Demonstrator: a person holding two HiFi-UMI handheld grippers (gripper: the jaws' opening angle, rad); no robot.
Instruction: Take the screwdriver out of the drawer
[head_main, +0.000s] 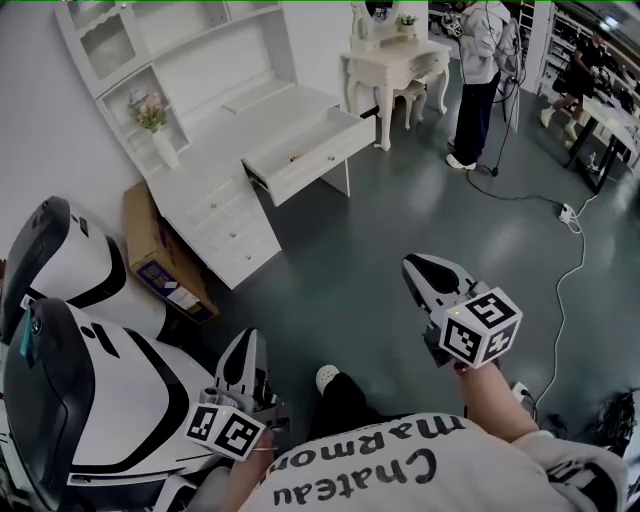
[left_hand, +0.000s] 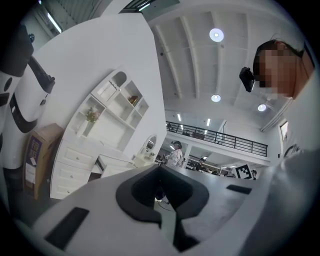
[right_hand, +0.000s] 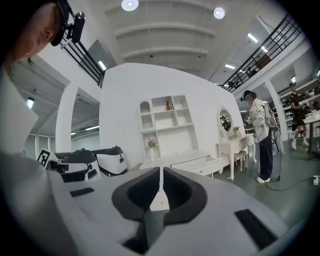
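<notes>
White painted wood fills the head view at about 11 o'clock: the table (head_main: 265, 110) has its drawer (head_main: 322, 163) pulled open, and inside lies a small reddish speck that I take to be the screwdriver (head_main: 295, 157). I expect it to be light and rigid. The hard handle should give better purchase than the thin round shaft, which would probably roll or slip between the pads. I would grip across the handle, close to where the shaft begins. At this range I cannot make out which way the tool lies, where its shaft points, or whether anything else shares the drawer. The drawer's front wall hides part of the inside, and both gripper views show the drawer only from outside and low down, never its contents. The left gripper (head_main: 245, 350) sits at 7 o'clock and the right gripper (head_main: 418, 270) at 4 o'clock. Both are well apart from the table, and each has its jaws pressed together on nothing. The one that reaches in will have to open first.
</notes>
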